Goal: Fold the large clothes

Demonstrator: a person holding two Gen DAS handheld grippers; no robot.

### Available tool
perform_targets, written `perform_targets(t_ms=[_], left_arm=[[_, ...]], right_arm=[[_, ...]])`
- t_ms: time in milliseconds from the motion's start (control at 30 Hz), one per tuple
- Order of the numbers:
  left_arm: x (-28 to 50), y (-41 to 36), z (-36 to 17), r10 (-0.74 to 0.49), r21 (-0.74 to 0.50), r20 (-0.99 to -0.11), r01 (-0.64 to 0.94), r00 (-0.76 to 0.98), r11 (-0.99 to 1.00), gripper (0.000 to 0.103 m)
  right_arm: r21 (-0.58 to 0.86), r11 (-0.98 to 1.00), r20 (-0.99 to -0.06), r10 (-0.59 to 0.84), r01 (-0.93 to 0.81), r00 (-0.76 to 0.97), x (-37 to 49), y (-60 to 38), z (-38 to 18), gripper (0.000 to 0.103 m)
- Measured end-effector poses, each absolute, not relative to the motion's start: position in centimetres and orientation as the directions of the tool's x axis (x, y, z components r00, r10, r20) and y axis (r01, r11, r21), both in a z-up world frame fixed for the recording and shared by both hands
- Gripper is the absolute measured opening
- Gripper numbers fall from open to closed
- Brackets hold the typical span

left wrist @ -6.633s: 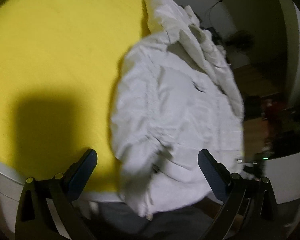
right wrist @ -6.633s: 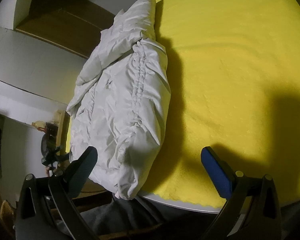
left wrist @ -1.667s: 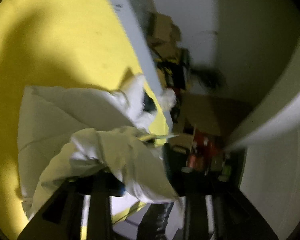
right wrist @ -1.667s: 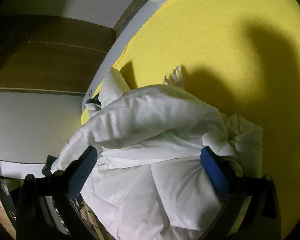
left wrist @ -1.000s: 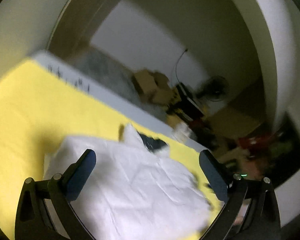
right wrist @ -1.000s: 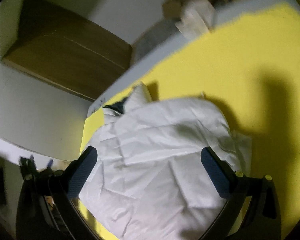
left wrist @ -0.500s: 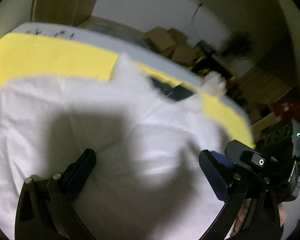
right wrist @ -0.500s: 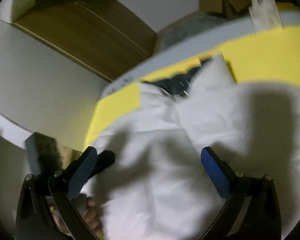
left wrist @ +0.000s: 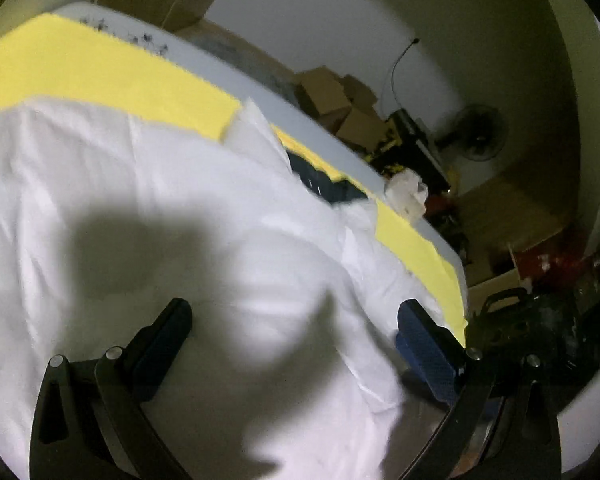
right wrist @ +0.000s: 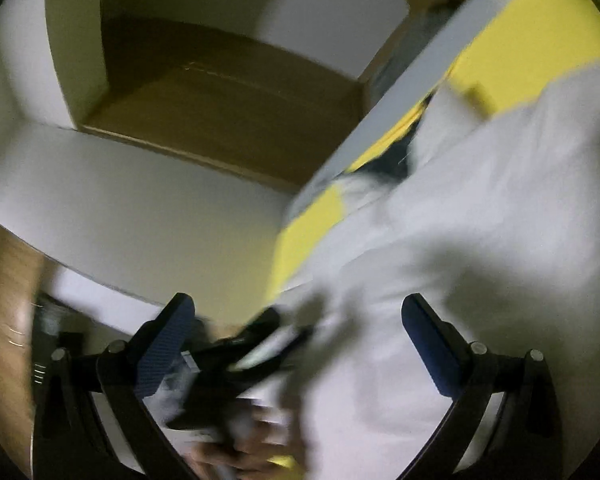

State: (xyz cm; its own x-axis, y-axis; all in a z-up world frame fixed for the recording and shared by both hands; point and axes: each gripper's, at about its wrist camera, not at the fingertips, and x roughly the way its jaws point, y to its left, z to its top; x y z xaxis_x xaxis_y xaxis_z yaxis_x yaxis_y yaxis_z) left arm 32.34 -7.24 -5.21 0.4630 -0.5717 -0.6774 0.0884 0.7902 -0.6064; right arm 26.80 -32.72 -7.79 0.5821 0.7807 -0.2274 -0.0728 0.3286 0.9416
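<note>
A white padded jacket (left wrist: 180, 208) lies folded on the yellow table cover (left wrist: 112, 76), its dark collar lining (left wrist: 324, 184) showing at the far edge. My left gripper (left wrist: 296, 332) hovers close over the jacket, open, with nothing between its fingers, and casts a shadow on the cloth. In the blurred right wrist view, the jacket (right wrist: 500, 208) fills the right side. My right gripper (right wrist: 298, 336) is open over the jacket's left edge near the table corner. The left gripper (right wrist: 252, 344) shows dark and blurred between its fingers, held by a hand (right wrist: 236, 452).
The grey table edge (left wrist: 260, 84) runs behind the jacket. Beyond it stand cardboard boxes (left wrist: 332, 100), a fan (left wrist: 480, 136) and dark clutter on the floor (left wrist: 540, 320). A brown wooden panel (right wrist: 220, 100) and a white wall (right wrist: 140, 216) lie left of the table.
Both grippers stay open and have come down closer to the folded jacket. The right view has swung left towards the table corner, and the left gripper now sits between its fingers.
</note>
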Motion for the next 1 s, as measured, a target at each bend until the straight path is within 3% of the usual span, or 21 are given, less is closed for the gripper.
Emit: perform_targets(t_ms=[33,133,200,300,433,500,700,767,867,933,1000], left_arm=[[32.1,-7.8,-5.4,-0.542,-0.576,-0.694,0.085,0.474,0.813,0.103],[32.0,-8.9,-6.9,-0.466,-0.502,-0.724,0.074,0.509,0.862,0.102],[32.0,-9.9,-7.4,-0.423,-0.446,-0.738,0.09,0.525,0.89,0.102],[32.1,-10.2,-6.9,-0.421,-0.43,-0.764,0.101,0.489,0.897,0.101],[30.3,-6.6,-3.3,-0.504,-0.533,-0.675,0.115,0.539,0.838,0.102],[29.0,-5.0,-2.0,-0.468,-0.504,-0.649,0.122,0.6,0.855,0.102],[26.4,-4.9,-3.6,-0.262,-0.257,-0.704,0.108,0.66,0.96,0.103],[27.4,-5.9,-6.8,-0.252,-0.236,-0.785,0.102,0.567,0.966,0.102],[27.3,-6.2,-7.2,-0.25,-0.214,-0.801,0.13,0.544,0.968,0.102],[26.5,-5.3,-5.9,-0.305,-0.274,-0.799,0.137,0.519,0.952,0.102],[24.7,-4.7,-4.5,-0.326,-0.289,-0.785,0.154,0.527,0.945,0.102]], right_arm=[[0.946,0.313,-0.214,0.801,-0.087,0.558,26.8,-31.6,-7.9,0.103],[0.927,0.375,-0.3,0.774,-0.022,0.557,27.1,-29.5,-10.3,0.103],[0.934,0.358,-0.297,0.757,0.011,0.581,27.1,-29.9,-12.1,0.096],[0.908,0.418,-0.362,0.748,0.029,0.557,27.1,-29.6,-11.7,0.097],[0.924,0.382,-0.29,0.742,-0.026,0.605,25.4,-31.1,-8.3,0.103],[0.91,0.409,-0.276,0.719,-0.066,0.638,23.9,-31.6,-6.4,0.103],[0.743,0.669,-0.533,0.618,-0.03,0.578,21.0,-27.0,-8.1,0.103],[0.722,0.692,-0.583,0.602,0.008,0.545,21.3,-26.4,-10.6,0.102],[0.692,0.721,-0.624,0.573,0.036,0.532,21.5,-26.2,-10.1,0.103],[0.704,0.709,-0.617,0.583,0.039,0.528,21.1,-27.0,-8.6,0.103],[0.608,0.794,-0.638,0.494,-0.008,0.591,19.7,-27.7,-5.3,0.103]])
